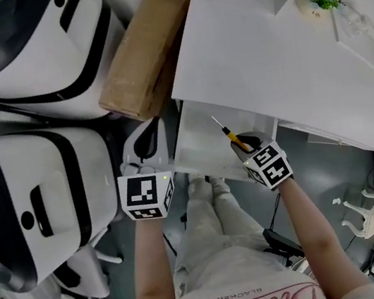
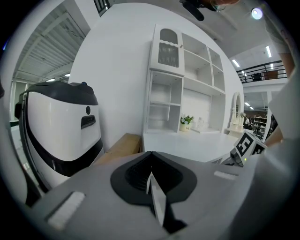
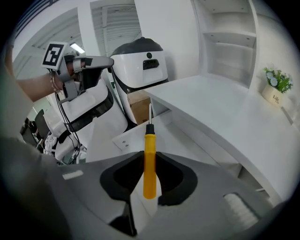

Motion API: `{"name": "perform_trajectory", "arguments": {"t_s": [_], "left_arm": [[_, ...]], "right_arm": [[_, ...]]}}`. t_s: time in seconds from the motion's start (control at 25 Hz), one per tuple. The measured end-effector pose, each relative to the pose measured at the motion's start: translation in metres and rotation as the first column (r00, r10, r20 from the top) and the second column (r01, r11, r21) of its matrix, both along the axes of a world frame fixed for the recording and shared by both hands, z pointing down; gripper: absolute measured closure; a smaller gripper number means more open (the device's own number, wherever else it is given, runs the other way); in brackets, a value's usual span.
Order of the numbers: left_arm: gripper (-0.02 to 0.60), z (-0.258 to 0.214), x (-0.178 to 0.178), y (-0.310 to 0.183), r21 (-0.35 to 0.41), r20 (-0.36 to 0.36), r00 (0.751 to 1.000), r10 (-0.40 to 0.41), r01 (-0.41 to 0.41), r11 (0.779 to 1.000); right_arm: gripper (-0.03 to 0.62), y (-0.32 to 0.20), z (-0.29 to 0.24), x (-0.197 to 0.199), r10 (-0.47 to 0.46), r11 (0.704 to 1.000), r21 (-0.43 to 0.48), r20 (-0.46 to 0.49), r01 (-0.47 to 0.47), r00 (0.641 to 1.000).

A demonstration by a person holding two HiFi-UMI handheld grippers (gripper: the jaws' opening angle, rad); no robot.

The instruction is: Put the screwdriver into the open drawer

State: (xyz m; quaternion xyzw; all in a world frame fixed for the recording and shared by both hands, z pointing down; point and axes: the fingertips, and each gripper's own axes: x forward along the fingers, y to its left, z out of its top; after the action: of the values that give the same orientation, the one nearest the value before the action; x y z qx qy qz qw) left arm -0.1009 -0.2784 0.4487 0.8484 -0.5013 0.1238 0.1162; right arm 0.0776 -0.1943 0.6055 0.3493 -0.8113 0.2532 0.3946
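Screwdriver (image 1: 230, 135) is pointing tip-first over the open drawer (image 1: 198, 149), the right claw (image 3: 149, 174) grasping its yellow handle for lowering in; the left claw (image 2: 151, 182) is hovering clenched, empty.

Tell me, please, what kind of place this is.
Probably a lab or demo hall rather than a home: a white desk with a shelf unit stands beside large white machines, and an upper balcony with railings shows behind.

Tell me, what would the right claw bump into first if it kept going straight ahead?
Probably the open drawer: the screwdriver in the right claw points down into it; depth is unclear.
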Motion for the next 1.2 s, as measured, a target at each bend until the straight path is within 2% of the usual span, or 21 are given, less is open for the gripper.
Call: {"name": "perform_trajectory", "arguments": {"t_s": [0.32, 0.68, 1.08, 1.2], "left_arm": [[0.572, 0.009, 0.004, -0.002, -0.022, 0.044, 0.999, -0.007, 0.008, 1.0], [0.572, 0.015, 0.007, -0.007, -0.022, 0.066, 0.998, -0.011, 0.012, 1.0], [0.572, 0.017, 0.008, -0.01, -0.035, 0.087, 0.996, -0.002, 0.005, 0.999], [0.572, 0.017, 0.011, -0.009, -0.038, 0.095, 0.995, 0.006, -0.002, 0.999]], "right_arm": [[0.514, -0.014, 0.037, 0.007, 0.021, 0.992, -0.123, -0.044, -0.026, 0.999], [0.513, -0.024, 0.077, 0.005, 0.02, 0.979, -0.201, -0.083, -0.037, 0.996], [0.513, -0.023, 0.117, -0.002, -0.011, 0.964, -0.263, -0.167, -0.034, 0.986], [0.513, -0.021, 0.125, -0.01, -0.014, 0.958, -0.286, -0.159, -0.033, 0.987]]}}
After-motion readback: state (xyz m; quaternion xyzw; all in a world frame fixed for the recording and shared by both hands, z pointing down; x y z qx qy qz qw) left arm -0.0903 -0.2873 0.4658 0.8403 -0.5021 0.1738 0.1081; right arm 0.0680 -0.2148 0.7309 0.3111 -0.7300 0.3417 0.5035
